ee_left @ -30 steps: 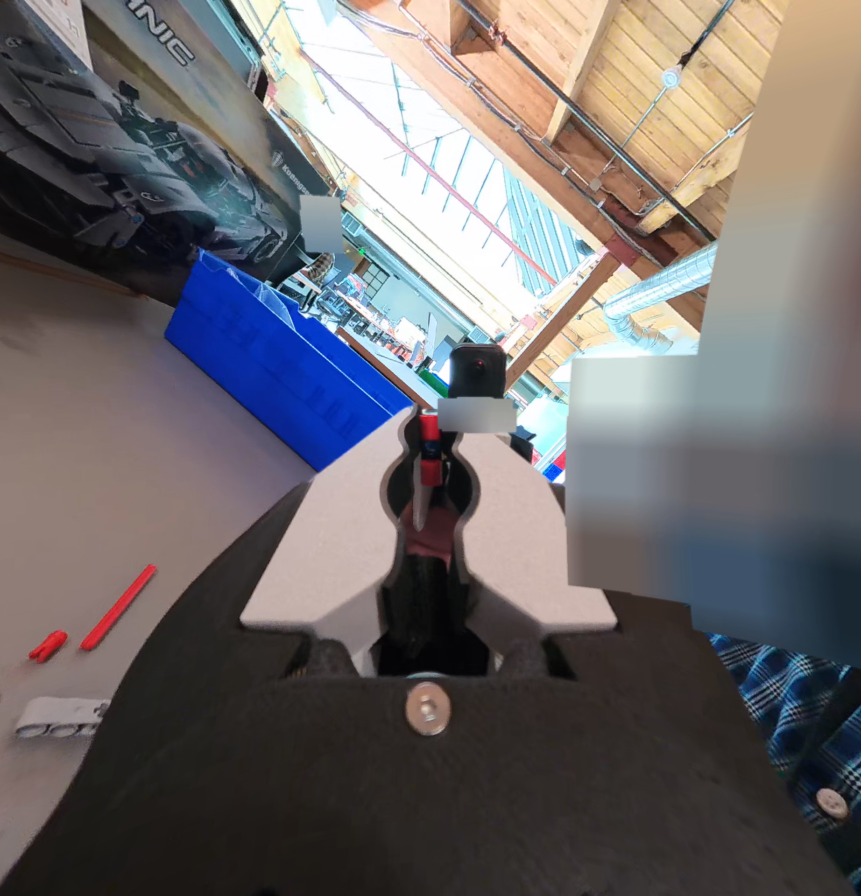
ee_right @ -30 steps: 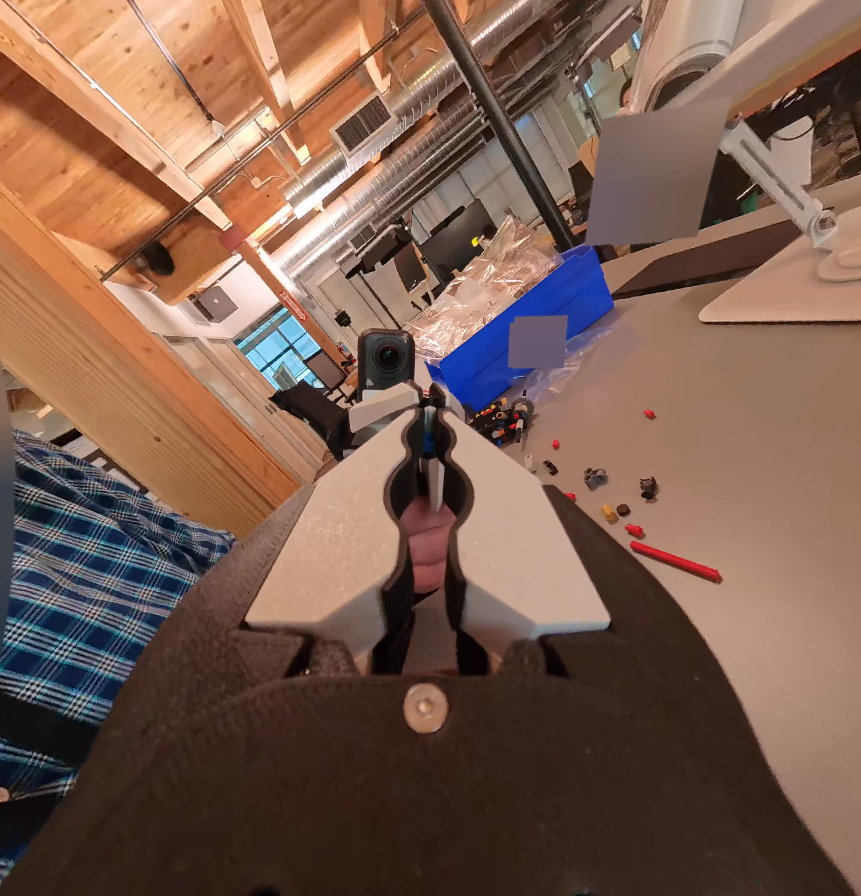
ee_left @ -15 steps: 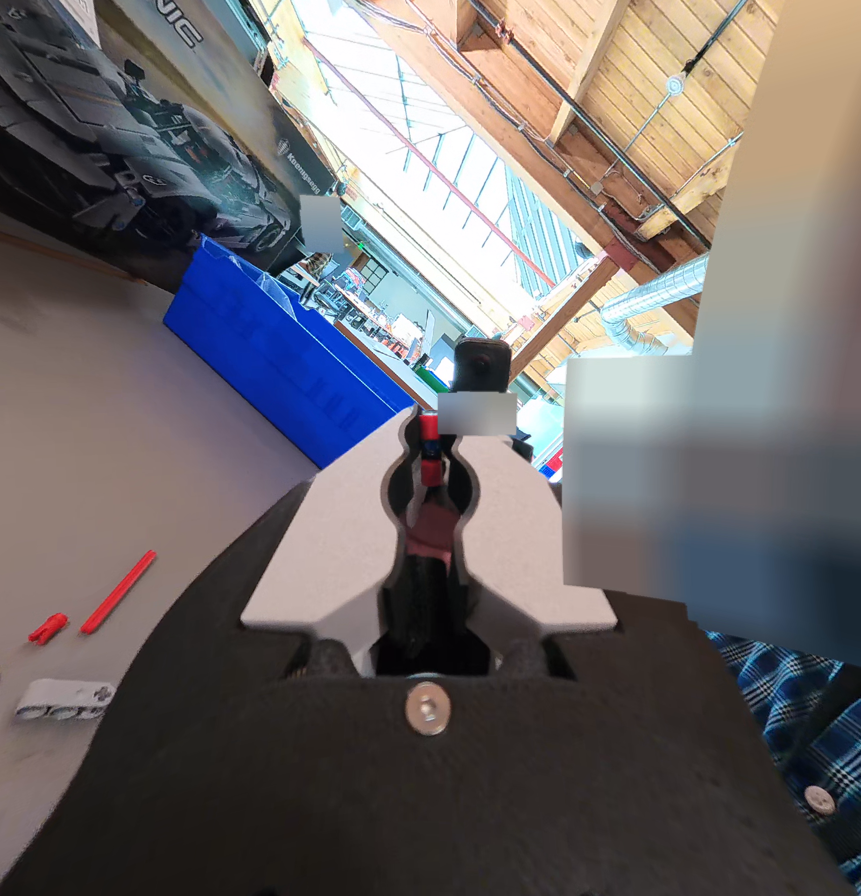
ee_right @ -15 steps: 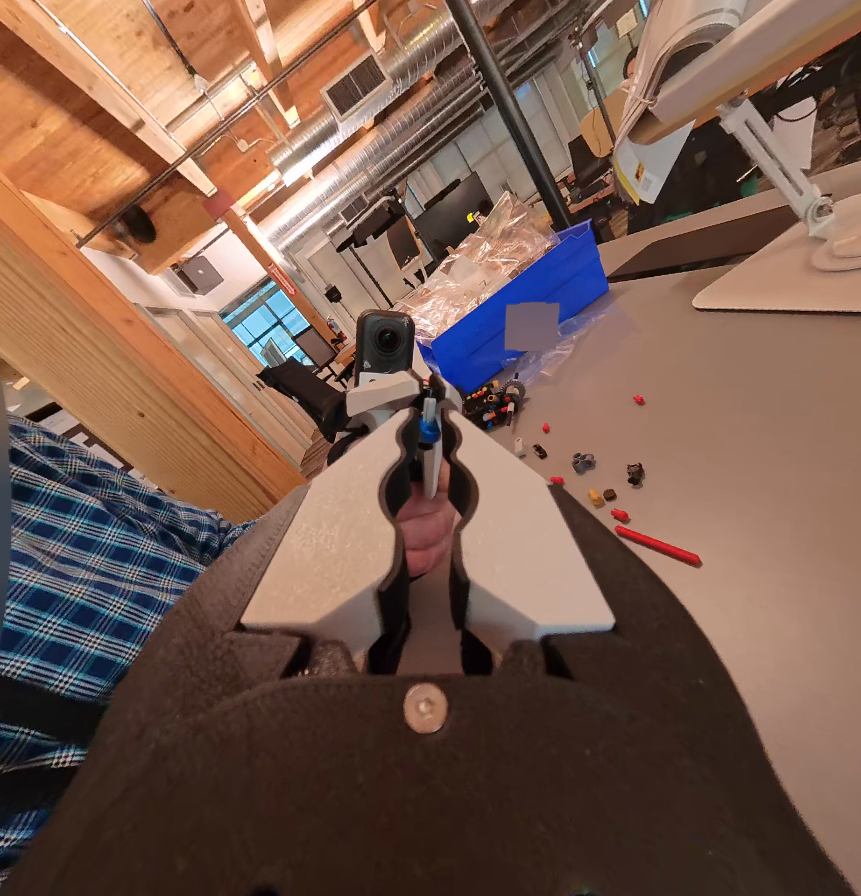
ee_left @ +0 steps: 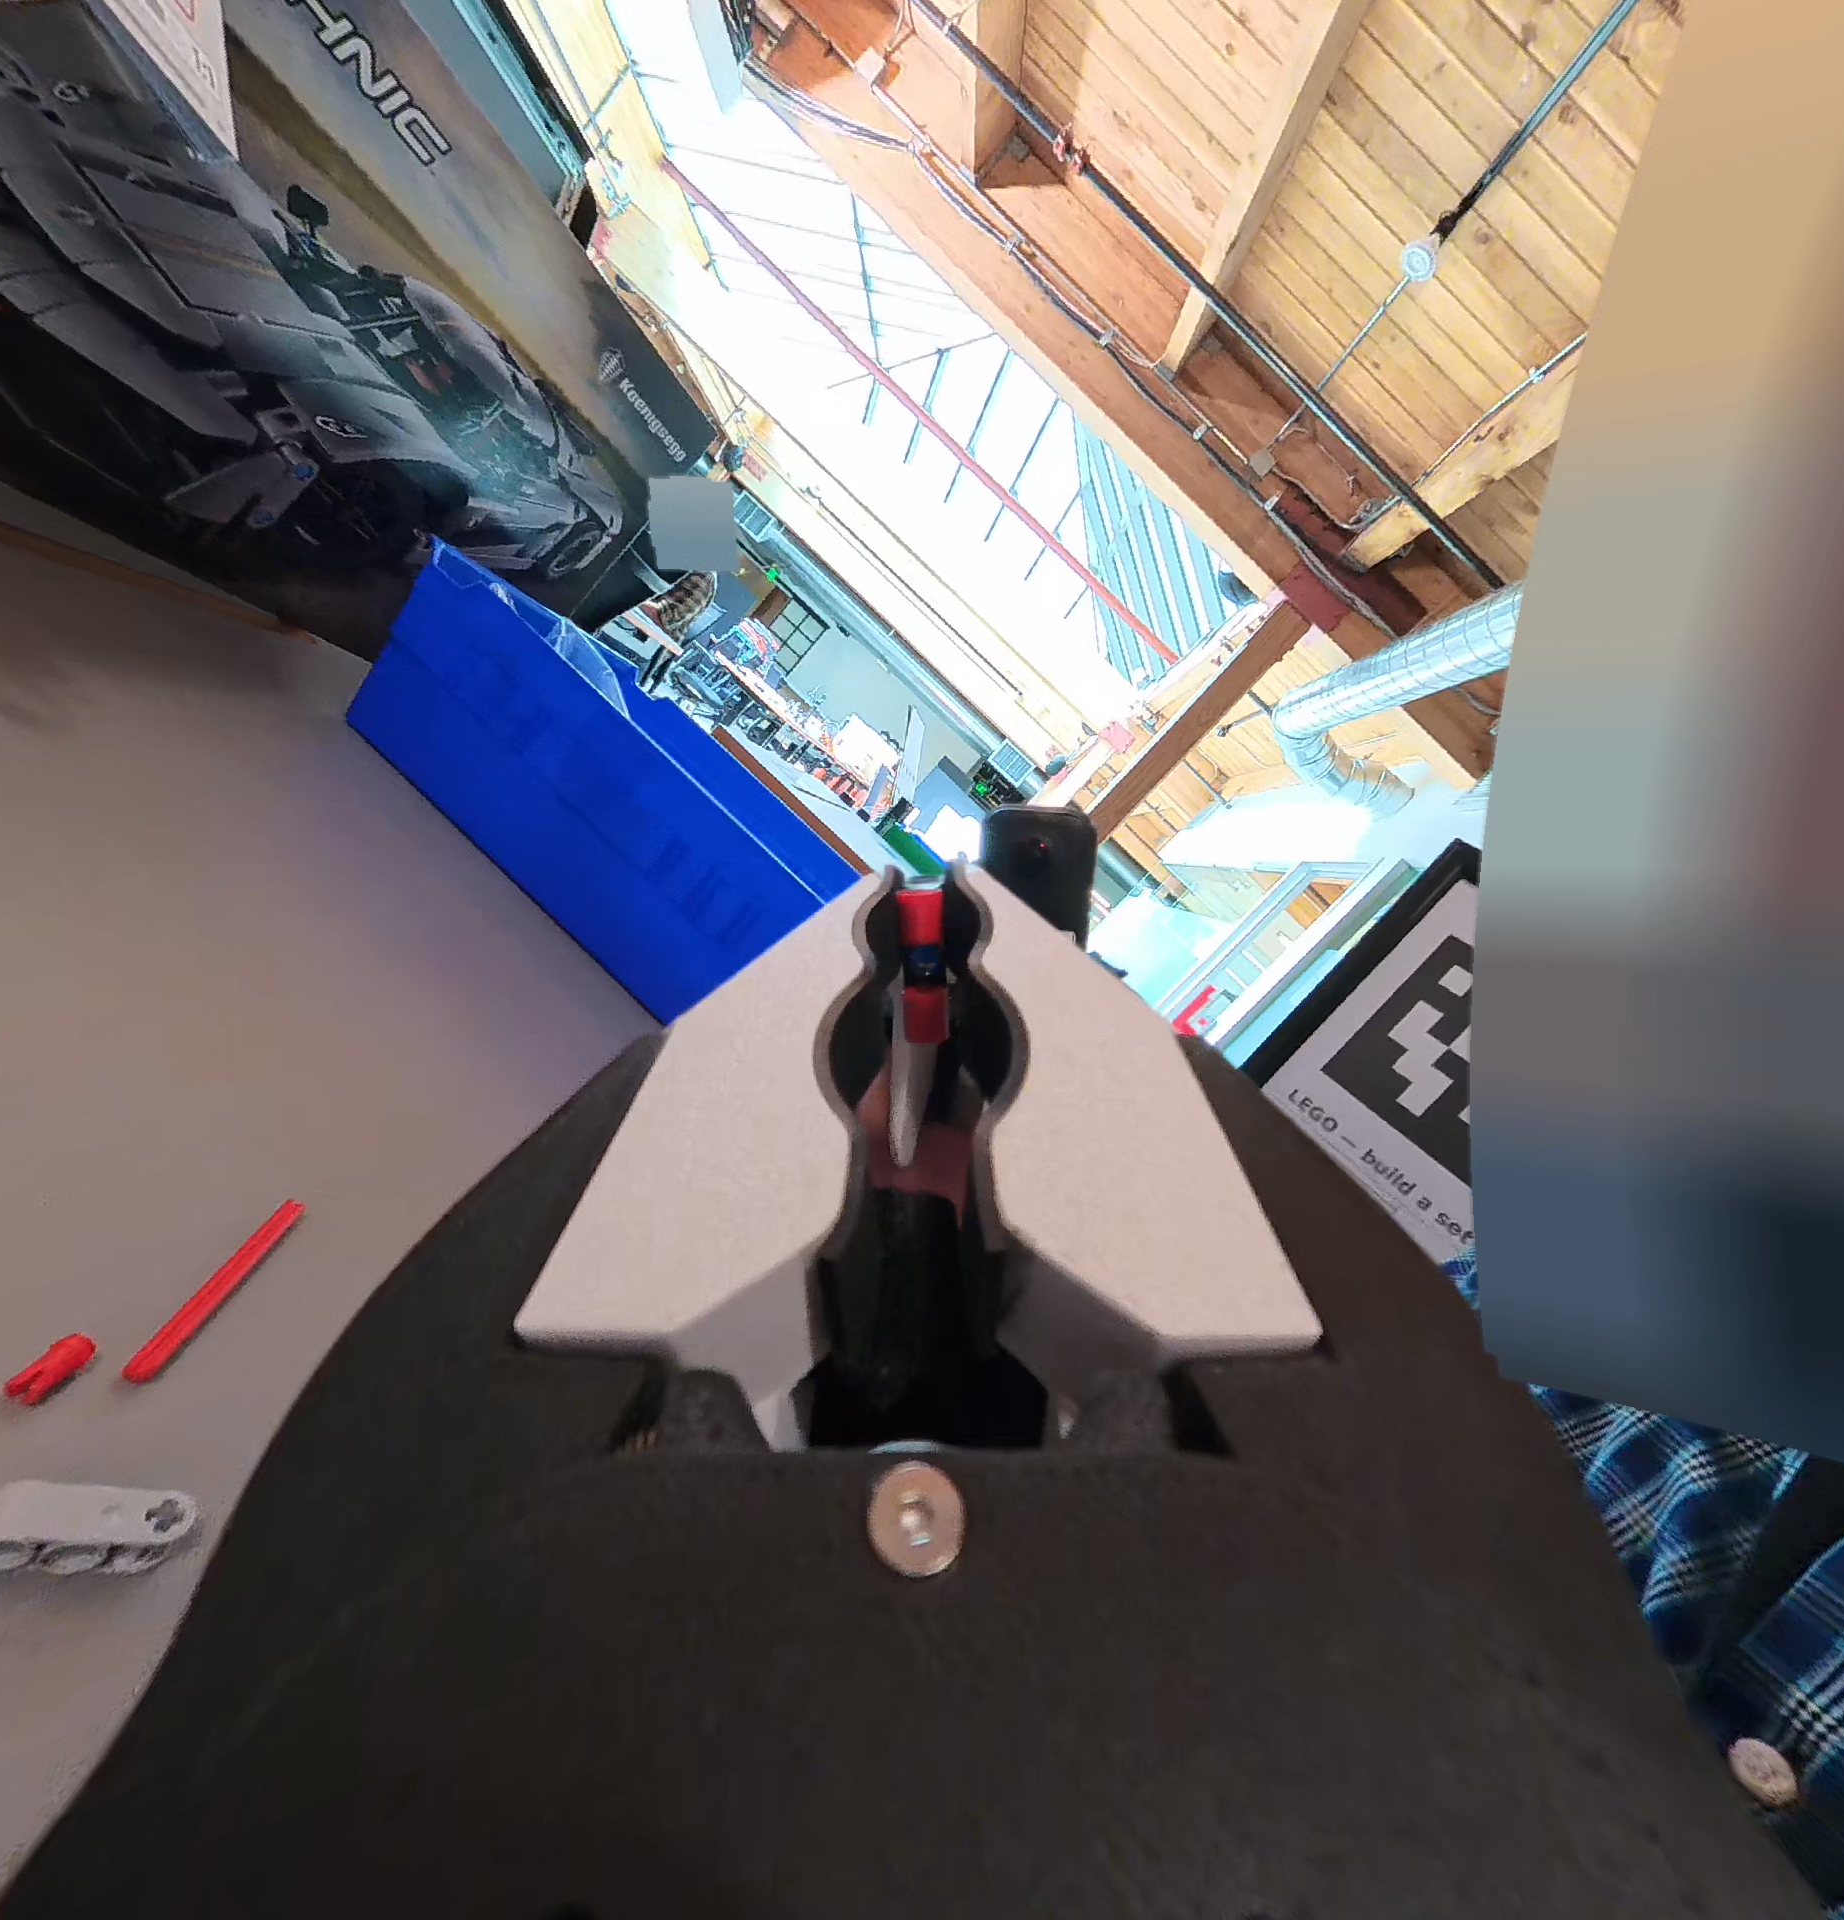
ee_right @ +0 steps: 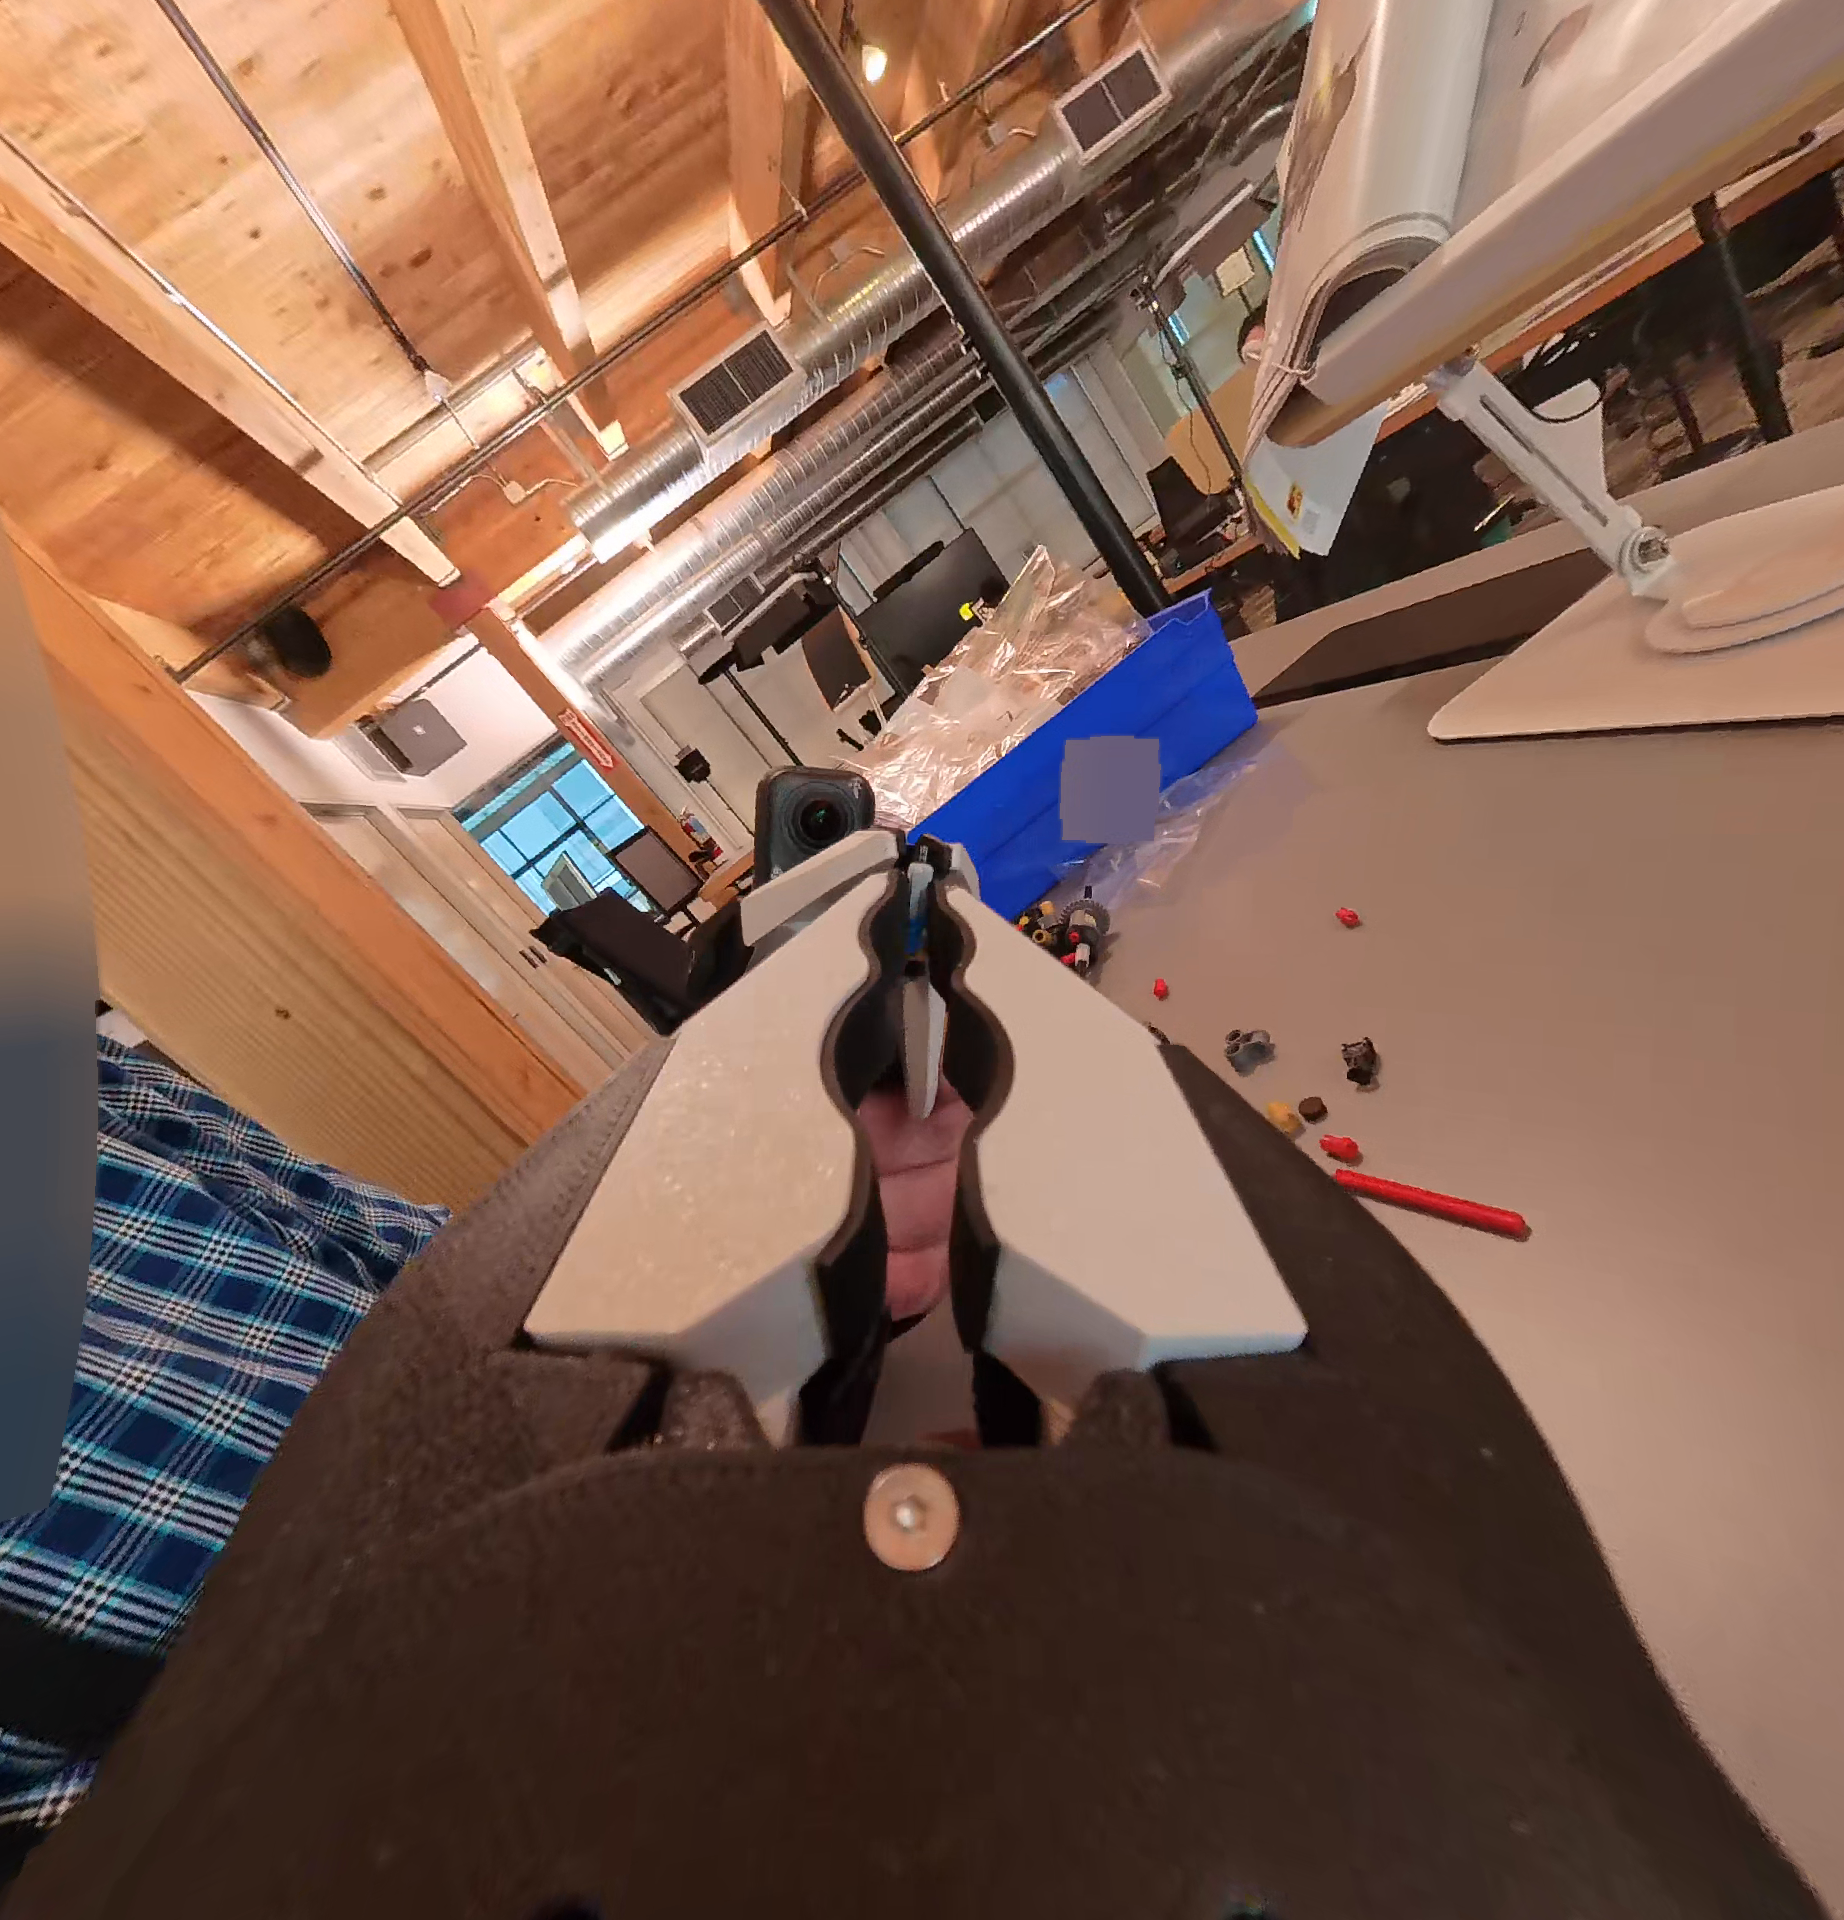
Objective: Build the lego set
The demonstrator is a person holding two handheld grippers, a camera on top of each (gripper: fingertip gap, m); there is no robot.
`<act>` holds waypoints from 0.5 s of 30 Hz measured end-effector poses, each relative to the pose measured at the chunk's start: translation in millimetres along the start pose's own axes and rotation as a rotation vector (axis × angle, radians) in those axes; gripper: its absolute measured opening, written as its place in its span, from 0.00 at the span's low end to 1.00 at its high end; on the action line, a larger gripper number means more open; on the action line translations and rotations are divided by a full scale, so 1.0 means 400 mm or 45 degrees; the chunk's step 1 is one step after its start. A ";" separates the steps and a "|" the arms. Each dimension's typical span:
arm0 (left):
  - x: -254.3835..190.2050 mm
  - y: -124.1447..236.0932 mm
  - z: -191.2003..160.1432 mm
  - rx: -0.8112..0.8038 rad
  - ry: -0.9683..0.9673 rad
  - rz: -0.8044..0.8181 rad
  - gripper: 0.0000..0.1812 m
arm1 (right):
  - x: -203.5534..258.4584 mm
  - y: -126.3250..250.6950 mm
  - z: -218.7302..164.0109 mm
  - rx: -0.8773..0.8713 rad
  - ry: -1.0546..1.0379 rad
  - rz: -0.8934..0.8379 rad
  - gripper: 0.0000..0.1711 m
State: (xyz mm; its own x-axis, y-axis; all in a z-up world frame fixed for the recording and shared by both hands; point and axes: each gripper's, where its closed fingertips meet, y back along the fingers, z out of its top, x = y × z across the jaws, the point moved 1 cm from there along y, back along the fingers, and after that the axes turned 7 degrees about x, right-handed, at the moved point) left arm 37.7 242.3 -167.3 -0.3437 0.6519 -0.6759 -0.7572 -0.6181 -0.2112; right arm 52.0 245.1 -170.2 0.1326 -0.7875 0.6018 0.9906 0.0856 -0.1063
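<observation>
My left gripper is shut on a small lego assembly of red bushes, a blue pin and a thin grey piece. My right gripper is shut on a pale grey beam with a blue pin at its tip. Both are held up above the grey table, tip to tip. The left gripper's pale fingers show just beyond the right gripper's tip. The contact between the two parts is hidden by the jaws.
Loose on the table lie a red axle, a red connector, a grey beam and a pile of small parts. A blue bin holds plastic bags. The set's box stands behind. A monitor stand base sits at the right. Both grippers' tips are close together, under 4 cm apart. Both grippers' tips are roughly 15 cm from the red axle.
Both grippers stay shut and tip to tip. They have tilted and shifted slightly. A black-and-white marker card has come into the left wrist view at the right.
</observation>
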 end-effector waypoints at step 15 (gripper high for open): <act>0.006 0.006 -0.007 0.004 -0.005 0.028 0.03 | -0.007 -0.004 -0.003 0.034 0.078 -0.054 0.02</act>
State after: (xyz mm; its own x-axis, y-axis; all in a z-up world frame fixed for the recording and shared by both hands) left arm 36.5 241.0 -171.3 -0.3624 0.6402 -0.6774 -0.7514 -0.6306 -0.1940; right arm 50.2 246.5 -172.6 0.0891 -0.8265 0.5558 0.9959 0.0671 -0.0599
